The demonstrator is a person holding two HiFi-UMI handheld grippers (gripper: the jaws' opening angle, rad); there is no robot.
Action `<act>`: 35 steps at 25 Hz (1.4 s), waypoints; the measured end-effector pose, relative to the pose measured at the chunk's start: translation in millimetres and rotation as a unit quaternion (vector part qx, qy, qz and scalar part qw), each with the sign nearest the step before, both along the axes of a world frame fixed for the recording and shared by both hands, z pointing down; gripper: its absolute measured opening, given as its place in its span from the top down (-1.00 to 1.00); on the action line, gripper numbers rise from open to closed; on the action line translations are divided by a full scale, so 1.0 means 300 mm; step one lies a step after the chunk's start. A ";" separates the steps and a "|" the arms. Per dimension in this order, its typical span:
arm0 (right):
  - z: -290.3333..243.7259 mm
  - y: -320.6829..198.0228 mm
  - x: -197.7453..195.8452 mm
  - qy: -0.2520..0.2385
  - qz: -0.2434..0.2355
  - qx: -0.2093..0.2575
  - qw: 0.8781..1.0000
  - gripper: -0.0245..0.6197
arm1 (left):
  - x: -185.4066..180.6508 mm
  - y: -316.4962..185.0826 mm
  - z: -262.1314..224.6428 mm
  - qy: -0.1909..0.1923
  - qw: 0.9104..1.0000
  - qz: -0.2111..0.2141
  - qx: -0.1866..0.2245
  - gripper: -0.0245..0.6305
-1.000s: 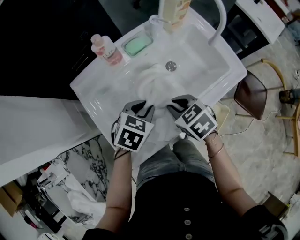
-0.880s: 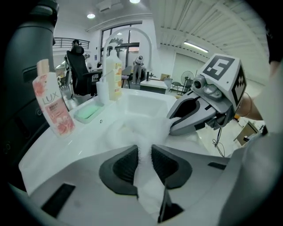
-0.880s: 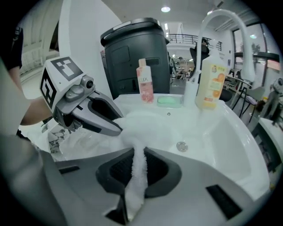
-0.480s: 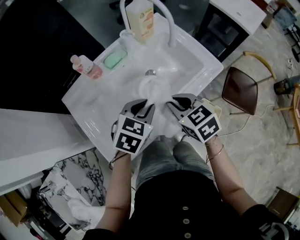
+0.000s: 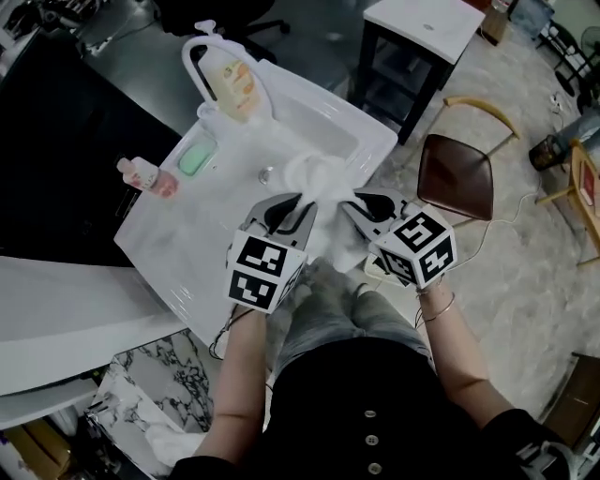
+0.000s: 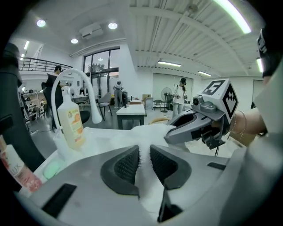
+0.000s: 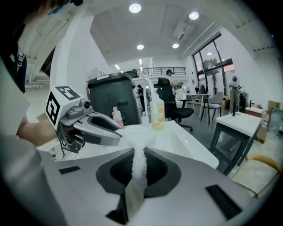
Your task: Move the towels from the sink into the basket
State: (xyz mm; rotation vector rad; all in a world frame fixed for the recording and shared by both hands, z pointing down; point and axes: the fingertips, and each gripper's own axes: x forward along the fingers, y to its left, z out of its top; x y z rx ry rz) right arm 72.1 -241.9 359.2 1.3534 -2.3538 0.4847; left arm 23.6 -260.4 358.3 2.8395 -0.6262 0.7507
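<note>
A white towel (image 5: 319, 180) hangs bunched between my two grippers, lifted above the front edge of the white sink (image 5: 178, 239). My left gripper (image 5: 292, 210) is shut on the towel's left part. Its jaws have just been closing with the towel (image 6: 149, 132) pinched between the pads. My right gripper (image 5: 360, 204) is shut on the right part, and a strip of towel (image 7: 139, 145) runs through its jaws. In each gripper view the other gripper (image 6: 173, 133) (image 7: 116, 133) shows close by, at the same bunch.
On the sink rim stand a soap bottle (image 5: 232, 84), a white faucet (image 5: 199, 52), green soap (image 5: 194, 159) and a pink bottle (image 5: 145, 175). A brown chair (image 5: 457, 173) and a white side table (image 5: 422, 23) stand to the right. A marbled container (image 5: 141, 412) with white cloth sits lower left.
Both grippers have risen together with the towel, lifting it out of the basin toward the sink's front edge. The sink has shifted left in the head view.
</note>
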 end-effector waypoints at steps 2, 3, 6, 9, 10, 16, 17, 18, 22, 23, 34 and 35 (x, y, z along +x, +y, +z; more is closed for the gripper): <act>-0.033 0.020 0.056 -0.009 0.020 0.009 1.000 0.83 | 0.057 0.018 -0.029 0.009 1.000 0.015 0.006 0.69; -0.049 0.032 0.085 -0.013 0.030 0.013 0.999 0.83 | 0.085 0.027 -0.043 0.014 1.000 0.023 0.009 0.69; -0.102 0.063 0.169 -0.014 0.055 0.030 0.998 0.83 | 0.170 0.055 -0.090 0.030 0.998 0.048 0.019 0.69; -0.146 0.094 0.249 -0.010 0.073 0.040 0.996 0.83 | 0.252 0.080 -0.135 0.051 0.996 0.072 0.019 0.69; -0.158 0.107 0.277 -0.009 0.081 0.043 0.996 0.83 | 0.281 0.088 -0.147 0.056 0.995 0.081 0.020 0.69; -0.217 0.187 0.444 0.002 0.140 0.062 0.988 0.83 | 0.461 0.153 -0.209 0.078 0.987 0.138 0.030 0.69; -0.226 0.199 0.471 0.006 0.148 0.065 0.987 0.83 | 0.489 0.164 -0.217 0.083 0.985 0.145 0.030 0.69; -0.235 0.213 0.495 0.010 0.157 0.067 0.985 0.83 | 0.514 0.176 -0.225 0.087 0.984 0.152 0.030 0.69; -0.269 0.277 0.584 0.026 0.191 0.077 0.978 0.83 | 0.610 0.229 -0.253 0.100 0.977 0.187 0.027 0.69; -0.274 0.294 0.604 0.029 0.201 0.078 0.976 0.83 | 0.634 0.243 -0.258 0.100 0.975 0.198 0.026 0.69; -0.251 0.456 0.766 0.033 0.273 0.065 0.959 0.83 | 0.824 0.377 -0.238 0.096 0.957 0.275 0.007 0.69; -0.240 0.470 0.777 0.032 0.278 0.061 0.958 0.83 | 0.836 0.389 -0.226 0.093 0.956 0.280 0.004 0.69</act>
